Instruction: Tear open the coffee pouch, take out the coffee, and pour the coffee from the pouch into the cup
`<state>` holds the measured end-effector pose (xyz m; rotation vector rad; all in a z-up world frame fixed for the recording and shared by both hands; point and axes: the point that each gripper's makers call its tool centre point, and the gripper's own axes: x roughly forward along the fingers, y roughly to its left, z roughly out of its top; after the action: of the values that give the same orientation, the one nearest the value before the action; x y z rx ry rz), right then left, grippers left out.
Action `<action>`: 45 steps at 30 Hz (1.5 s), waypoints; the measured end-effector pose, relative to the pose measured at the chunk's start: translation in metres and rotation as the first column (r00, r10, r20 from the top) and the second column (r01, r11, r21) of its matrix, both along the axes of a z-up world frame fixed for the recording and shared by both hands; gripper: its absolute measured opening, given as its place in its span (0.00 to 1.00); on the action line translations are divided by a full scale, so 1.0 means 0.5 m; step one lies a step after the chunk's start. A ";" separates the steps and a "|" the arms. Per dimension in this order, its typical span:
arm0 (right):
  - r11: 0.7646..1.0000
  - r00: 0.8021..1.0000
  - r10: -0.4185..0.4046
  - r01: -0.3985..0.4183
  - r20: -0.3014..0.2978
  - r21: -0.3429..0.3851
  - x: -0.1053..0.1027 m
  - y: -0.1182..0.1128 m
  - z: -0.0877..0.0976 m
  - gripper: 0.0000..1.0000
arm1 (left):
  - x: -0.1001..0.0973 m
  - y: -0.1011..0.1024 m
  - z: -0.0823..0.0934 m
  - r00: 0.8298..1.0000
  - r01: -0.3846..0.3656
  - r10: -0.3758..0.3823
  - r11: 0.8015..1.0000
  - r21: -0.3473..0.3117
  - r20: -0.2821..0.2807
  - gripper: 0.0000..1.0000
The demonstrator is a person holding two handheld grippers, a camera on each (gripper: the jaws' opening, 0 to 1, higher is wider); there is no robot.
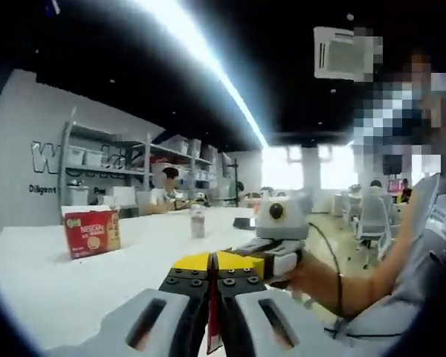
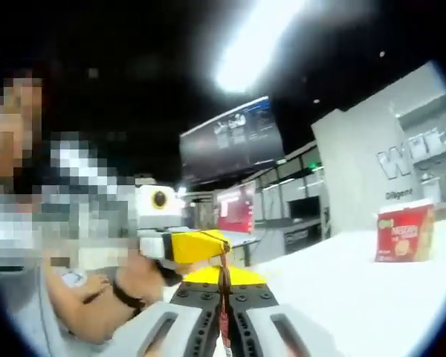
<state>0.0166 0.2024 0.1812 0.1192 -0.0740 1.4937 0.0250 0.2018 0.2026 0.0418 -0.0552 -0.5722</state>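
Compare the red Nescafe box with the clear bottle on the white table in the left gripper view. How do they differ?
The Nescafe box is red, opaque and blocky, with printed lettering; the bottle is clear, slim and rounded. The box sits nearer the camera, toward the left of the view, while the bottle stands farther back, near the middle. The box looks wider than it is tall; the bottle is taller than wide. Both stand upright on the white table, apart from each other.

I see left gripper (image 1: pixel 212 277): grey body, black jaws, yellow tips, red pouch (image 1: pixel 214 327) strip between. Right gripper (image 2: pixel 224 286) same colours. Red box (image 1: pixel 92 232) with yellow-green label, frame left. White table (image 1: pixel 52 286). Grey wall (image 1: pixel 18 167), dark lettering.
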 end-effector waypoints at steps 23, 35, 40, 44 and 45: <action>0.976 0.980 -0.196 0.190 0.043 0.111 0.029 0.023 0.017 0.00 | 0.020 0.029 0.017 0.953 -0.282 0.264 0.952 0.121 0.149 0.01; 0.972 0.978 -0.204 0.196 0.052 0.130 0.026 0.025 0.030 0.00 | 0.019 0.038 0.025 0.923 -0.356 0.323 0.923 0.147 0.209 0.01; 0.973 0.979 -0.199 0.191 0.051 0.132 0.024 0.027 0.031 0.00 | 0.016 0.040 0.026 0.917 -0.369 0.334 0.917 0.150 0.217 0.01; 0.973 0.979 -0.199 0.191 0.049 0.131 0.023 0.027 0.031 0.00 | 0.017 0.040 0.025 0.913 -0.379 0.341 0.912 0.157 0.223 0.01; 0.973 0.979 -0.198 0.190 0.049 0.131 0.023 0.026 0.031 0.00 | 0.017 0.040 0.025 0.912 -0.381 0.343 0.911 0.158 0.224 0.01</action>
<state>0.0282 0.2157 0.1965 0.1631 -0.2237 1.2964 0.0336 0.2217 0.2153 0.2977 -0.1743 -0.1948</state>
